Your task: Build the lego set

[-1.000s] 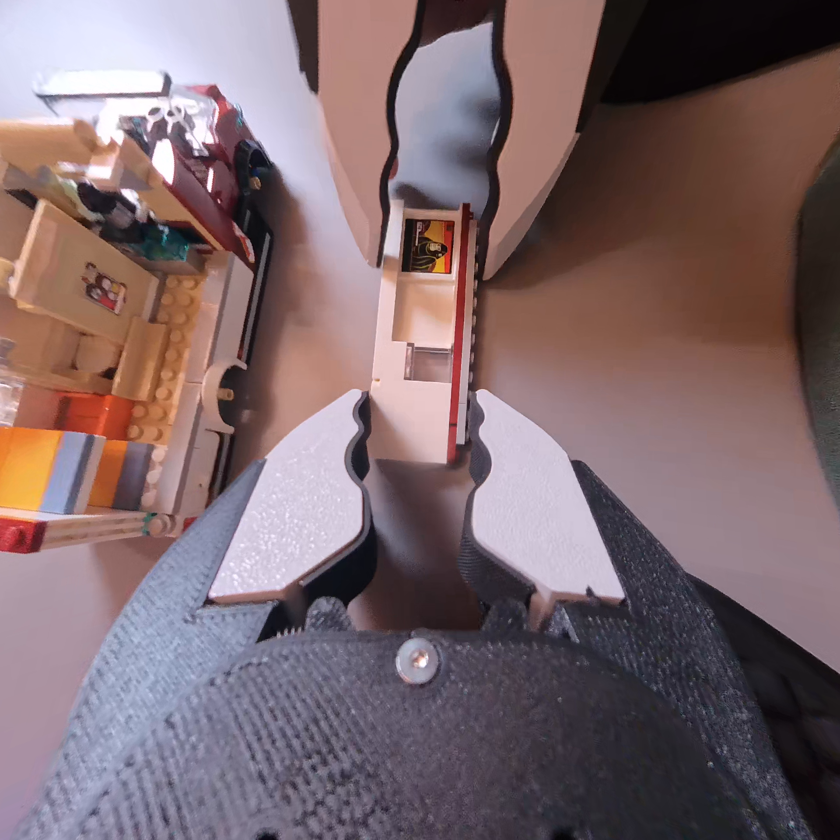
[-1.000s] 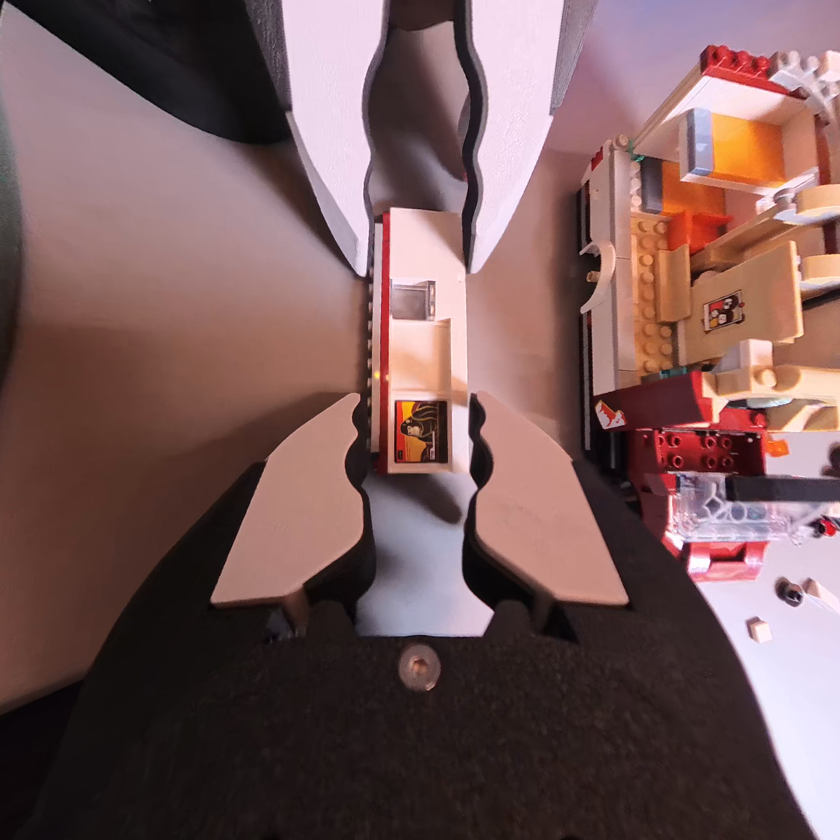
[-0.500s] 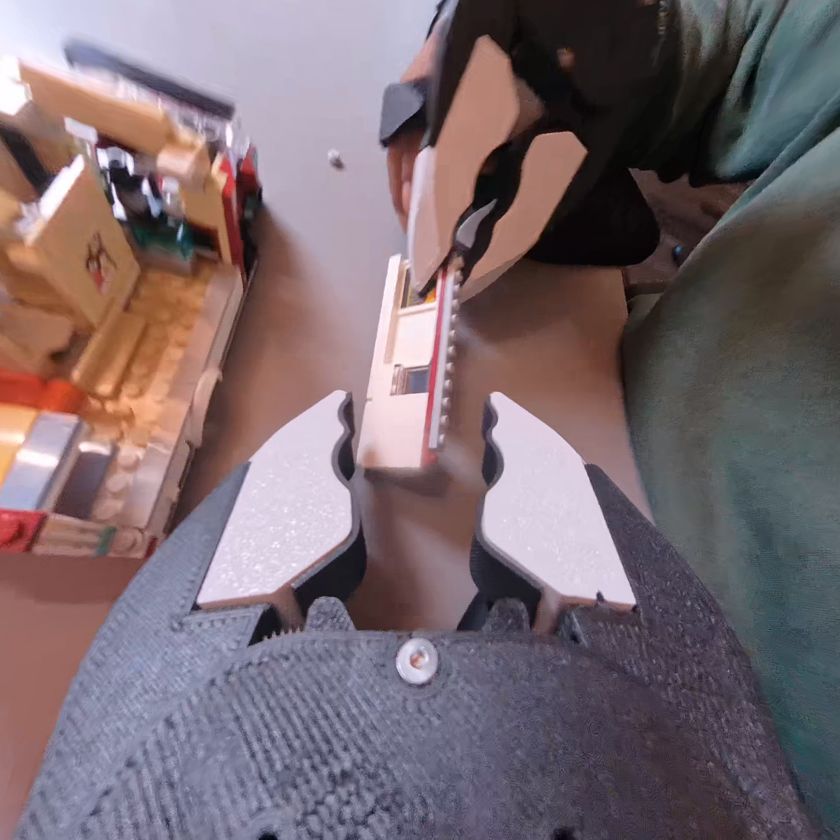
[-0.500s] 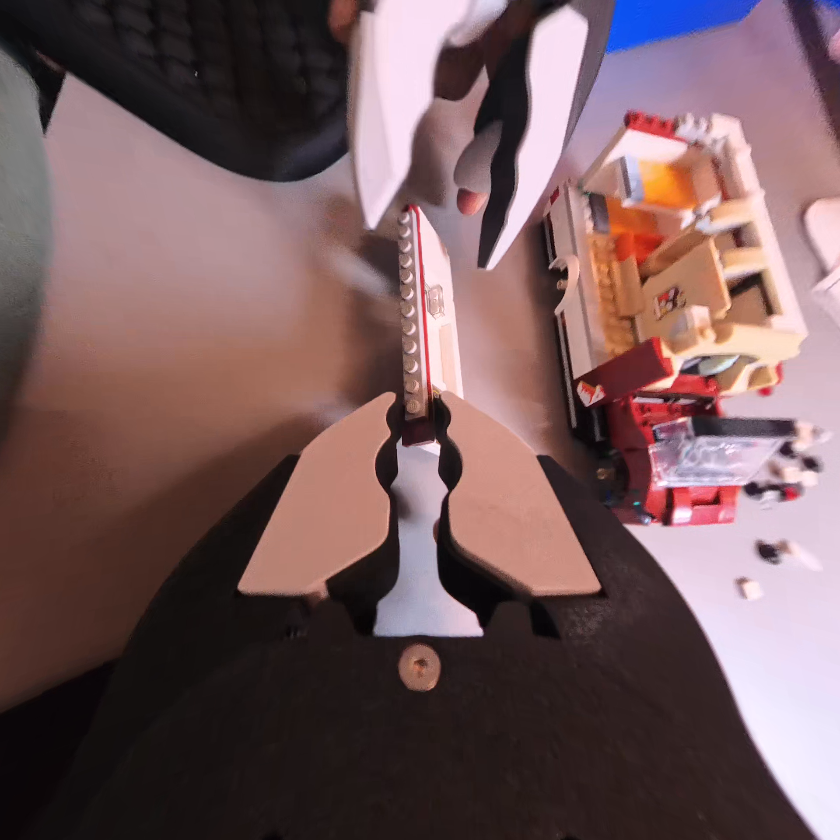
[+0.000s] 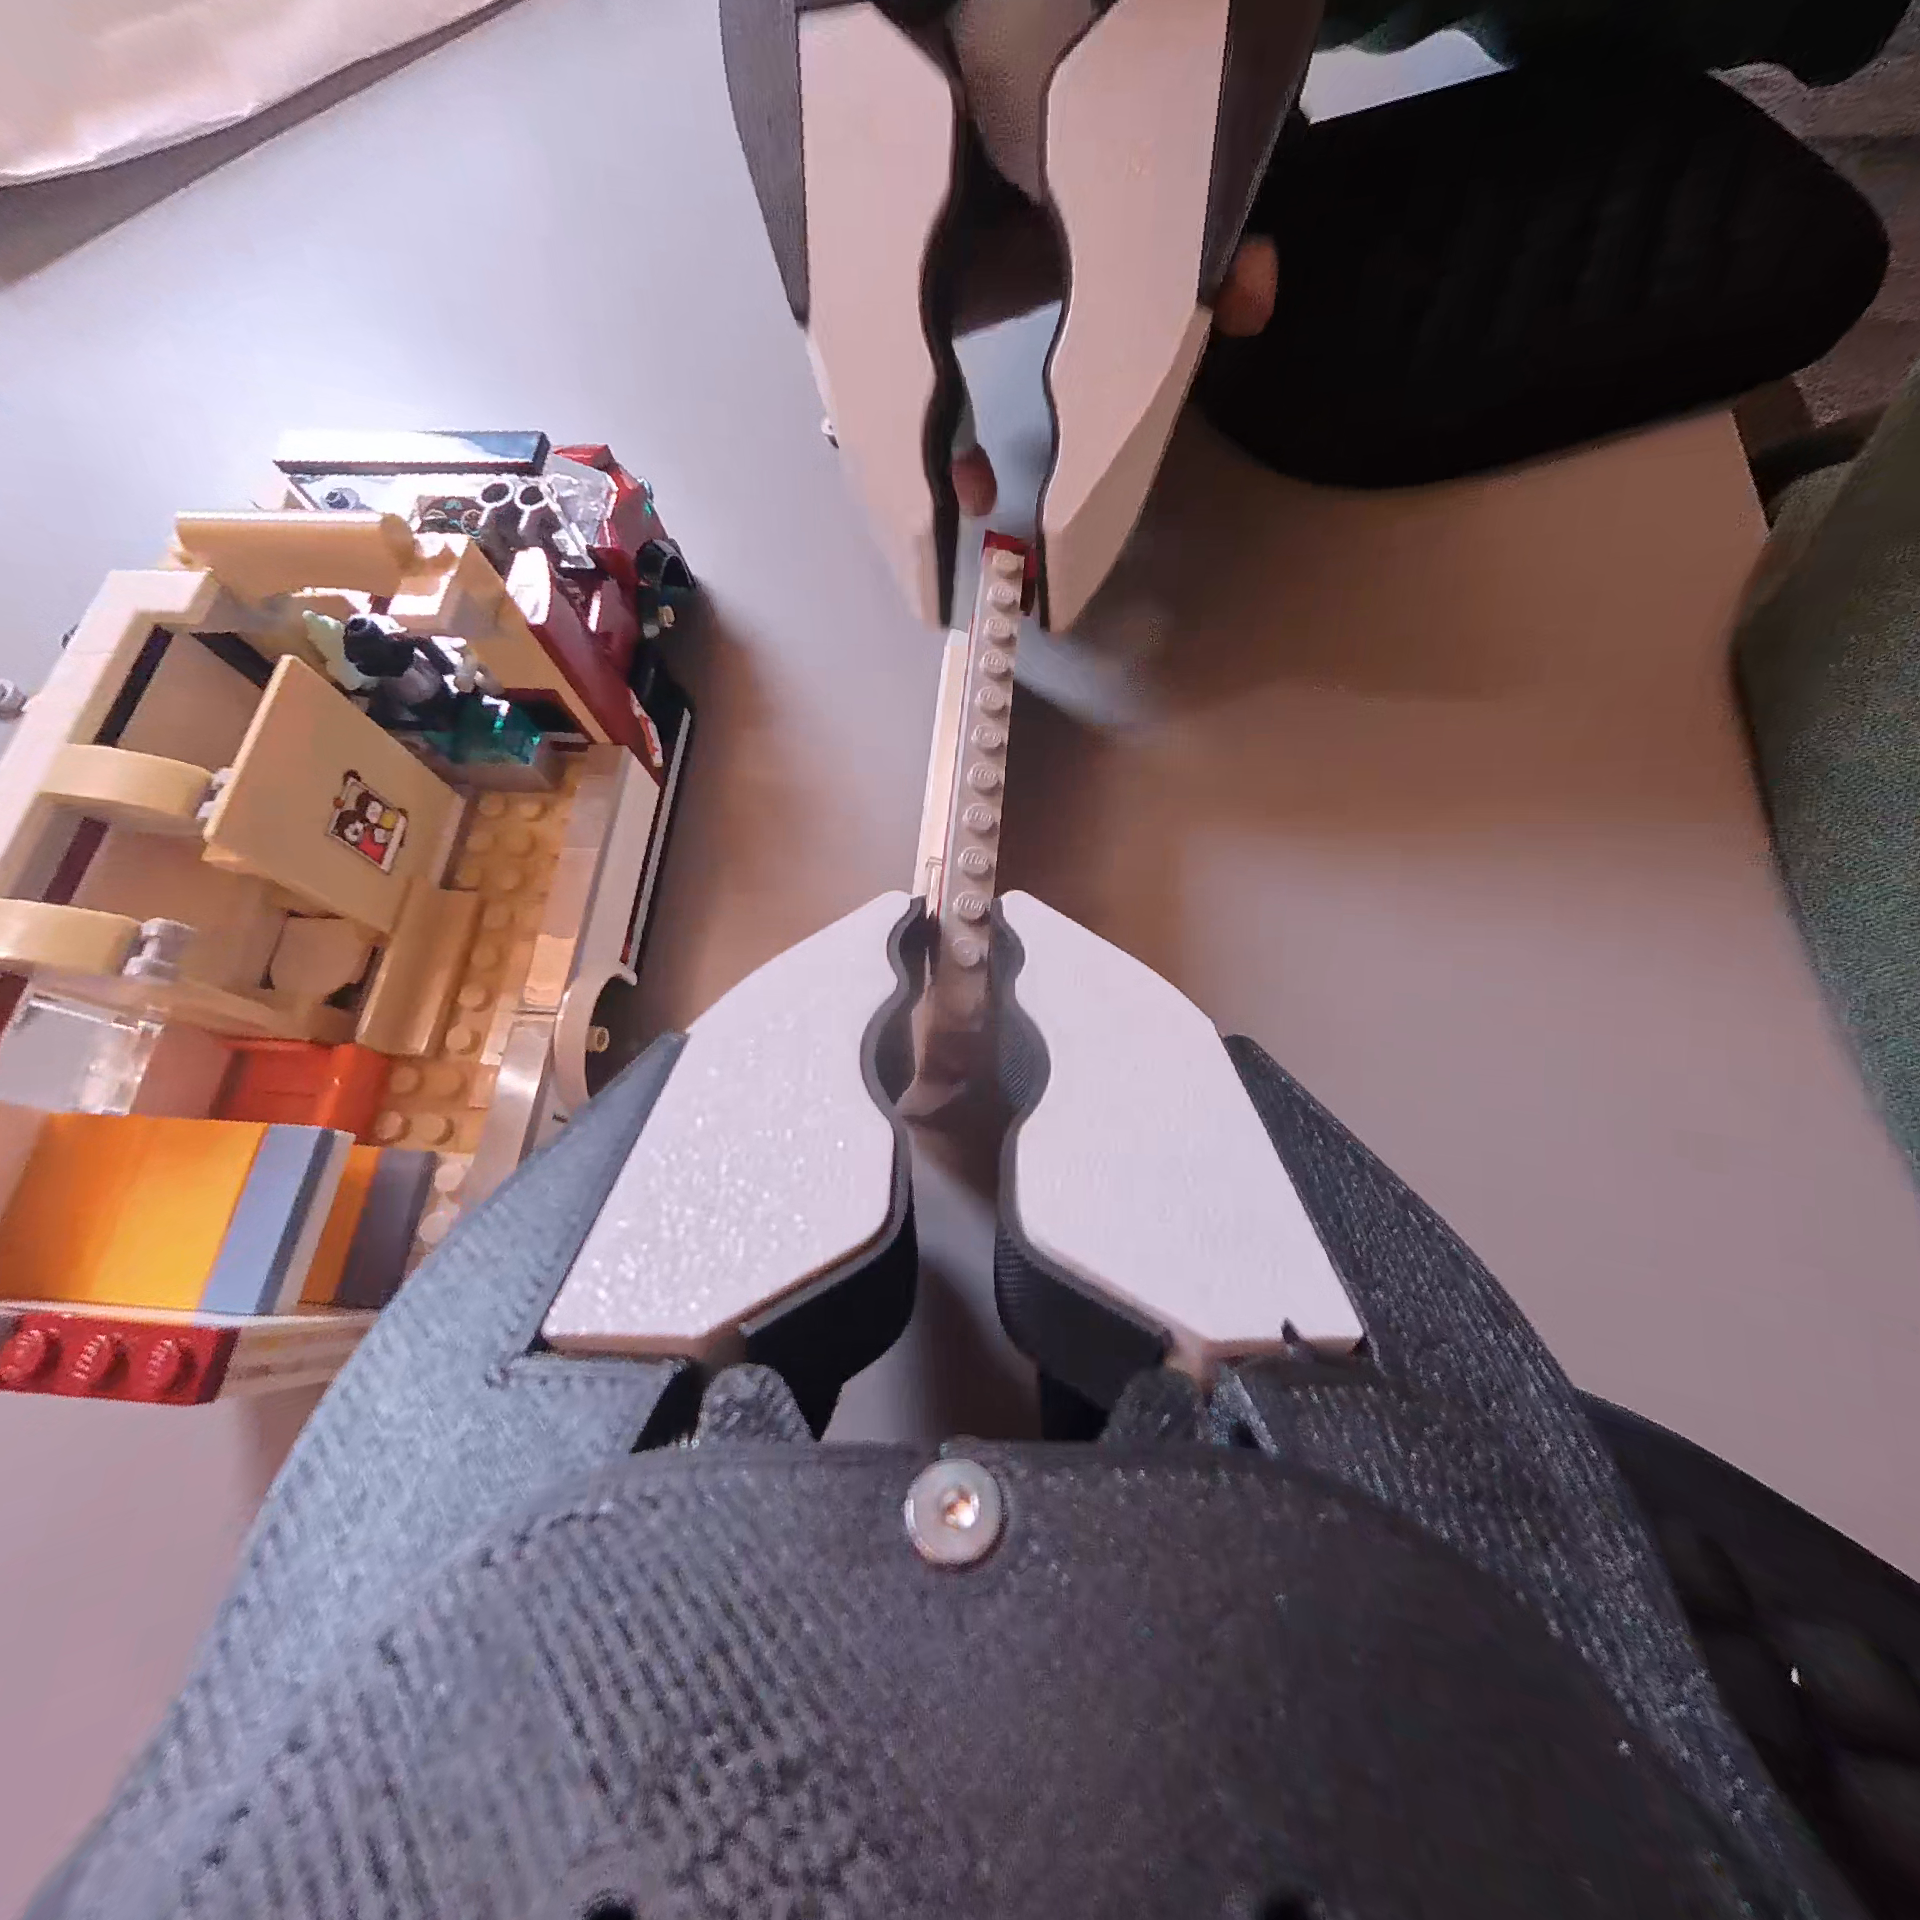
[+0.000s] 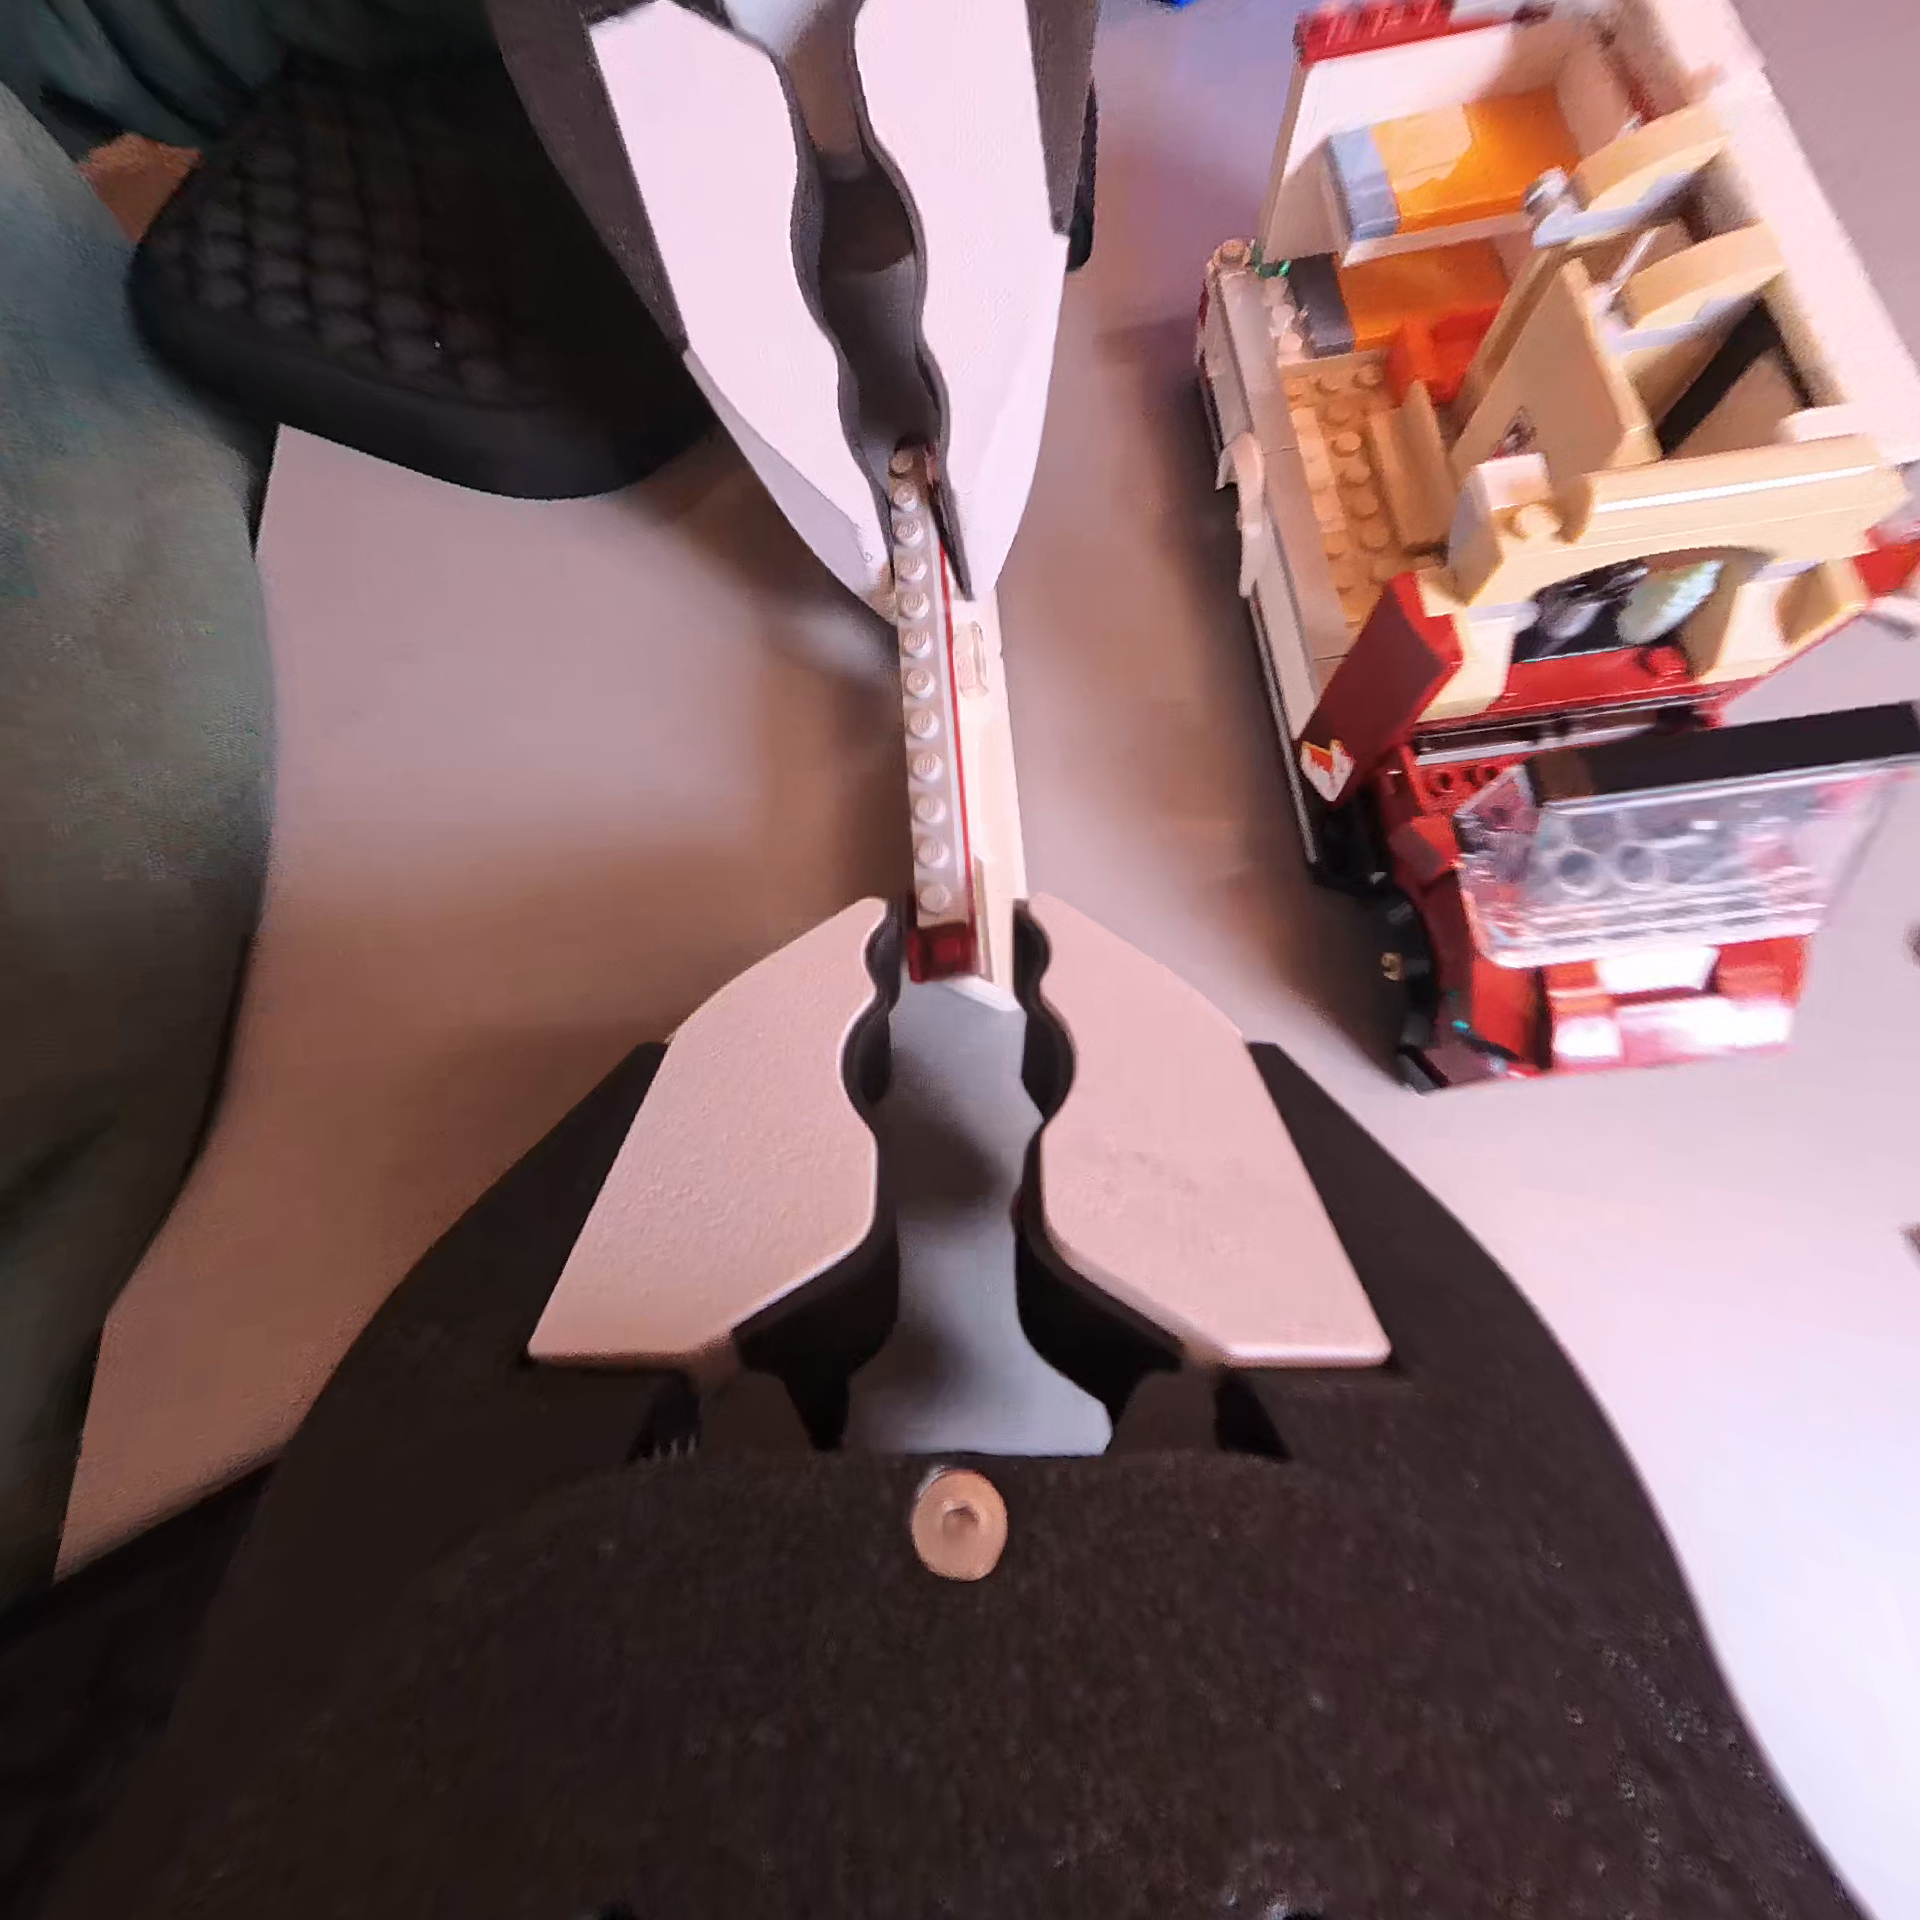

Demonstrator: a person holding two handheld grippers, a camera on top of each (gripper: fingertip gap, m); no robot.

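A long white and dark-red brick wall panel (image 5: 982, 748) stands on its edge, with its row of grey studs facing the cameras. It spans between my two grippers. My left gripper (image 5: 951, 920) is shut on its near end, with both pads against it. My right gripper (image 6: 956, 925) is shut on the other end, where the dark-red corner of the panel (image 6: 935, 748) sits between its pads. Each gripper also shows at the top of the other's view: the right gripper (image 5: 992, 613) and the left gripper (image 6: 914, 540). Each grips its own end.
A roofless brick camper van (image 5: 312, 831) in tan, white, orange and dark red stands beside the panel; it also shows in the right wrist view (image 6: 1507, 520). A black textured object (image 6: 364, 291) and green cloth (image 6: 104, 727) lie on the other side. The table (image 5: 1351, 831) is pale. My hands' fingertips stand some 7 centimeters from each other.
The panel lay flat between two open grippers. My right gripper shut on one end and tipped it onto its edge. My left gripper has now shut on the other end.
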